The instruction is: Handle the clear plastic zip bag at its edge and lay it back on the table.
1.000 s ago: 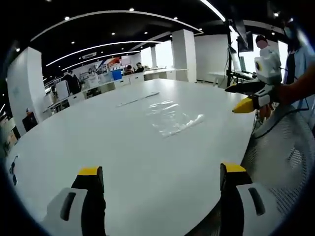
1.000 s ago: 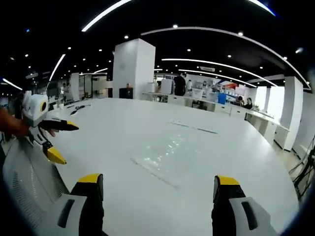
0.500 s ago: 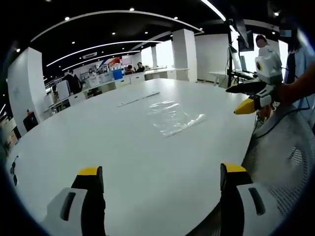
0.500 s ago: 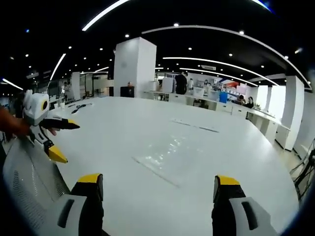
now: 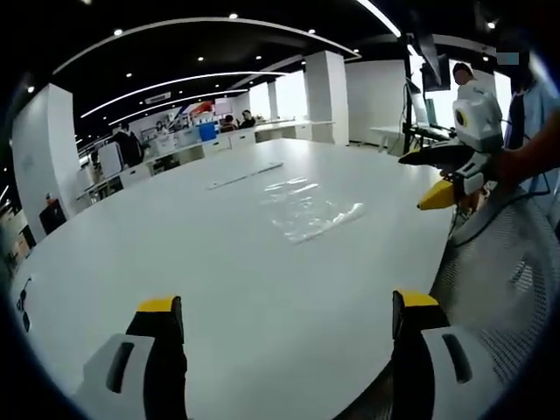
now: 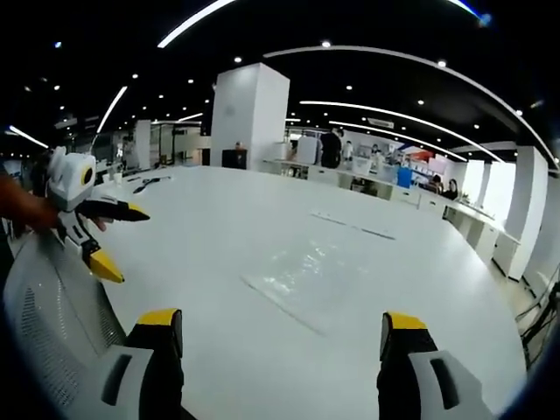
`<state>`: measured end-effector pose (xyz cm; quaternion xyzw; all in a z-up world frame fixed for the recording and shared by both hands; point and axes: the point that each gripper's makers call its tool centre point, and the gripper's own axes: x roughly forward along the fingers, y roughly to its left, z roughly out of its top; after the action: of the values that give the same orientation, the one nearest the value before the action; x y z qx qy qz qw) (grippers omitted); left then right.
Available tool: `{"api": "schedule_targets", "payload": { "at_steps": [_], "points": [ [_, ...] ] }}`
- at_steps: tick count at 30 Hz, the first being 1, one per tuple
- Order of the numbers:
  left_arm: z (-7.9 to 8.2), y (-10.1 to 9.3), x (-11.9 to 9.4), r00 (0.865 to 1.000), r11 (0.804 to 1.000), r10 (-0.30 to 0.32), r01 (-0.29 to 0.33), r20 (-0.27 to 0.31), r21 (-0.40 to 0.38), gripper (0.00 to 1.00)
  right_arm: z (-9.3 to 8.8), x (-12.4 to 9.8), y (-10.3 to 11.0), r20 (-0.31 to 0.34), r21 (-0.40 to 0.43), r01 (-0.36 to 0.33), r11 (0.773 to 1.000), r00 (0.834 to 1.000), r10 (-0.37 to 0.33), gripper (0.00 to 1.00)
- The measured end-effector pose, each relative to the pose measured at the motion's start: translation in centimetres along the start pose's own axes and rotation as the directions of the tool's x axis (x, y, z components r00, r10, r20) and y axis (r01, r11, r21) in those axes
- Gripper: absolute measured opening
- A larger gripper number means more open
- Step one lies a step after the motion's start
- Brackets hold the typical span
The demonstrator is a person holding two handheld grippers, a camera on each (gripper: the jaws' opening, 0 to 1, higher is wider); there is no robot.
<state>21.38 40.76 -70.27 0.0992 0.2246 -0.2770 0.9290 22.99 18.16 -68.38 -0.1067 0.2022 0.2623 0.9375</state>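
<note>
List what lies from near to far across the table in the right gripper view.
right gripper, jaws apart at the bottom → clear zip bag lying flat on the white table → thin strip → desks with people beyond the far edge.

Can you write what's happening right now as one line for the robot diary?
zip bag: flat on table, untouched | left gripper: open, empty | right gripper: open, empty | stage: before grasp

The clear plastic zip bag (image 5: 311, 210) is seen lying flat and slightly crinkled on the white surface (image 5: 175, 254), untouched.
</note>
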Motion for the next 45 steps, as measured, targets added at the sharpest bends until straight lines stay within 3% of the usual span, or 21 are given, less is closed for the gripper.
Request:
{"api": "schedule_targets", "payload": {
  "at_steps": [23, 42, 45],
  "points": [
    [0.2, -0.5, 0.2, 0.999, 0.999, -0.036, 0.036, 0.005, 0.019, 0.97, 0.3, -0.4, -0.5, 0.004, 0.032, 0.043, 0.999, 0.999, -0.043, 0.94],
    [0.1, -1.0, 0.2, 0.998, 0.998, -0.055, 0.055, -0.012, 0.02, 0.98, 0.3, -0.3, -0.3, -0.008, 0.062, 0.018, 0.998, 1.0, -0.018, 0.95],
    [0.2, -0.8, 0.2, 0.999, 0.998, -0.053, 0.053, -0.011, 0.019, 0.98, 0.7, -0.3, -0.3, 0.015, 0.081, 0.003, 0.997, 1.0, -0.004, 0.96]
  ]
}}
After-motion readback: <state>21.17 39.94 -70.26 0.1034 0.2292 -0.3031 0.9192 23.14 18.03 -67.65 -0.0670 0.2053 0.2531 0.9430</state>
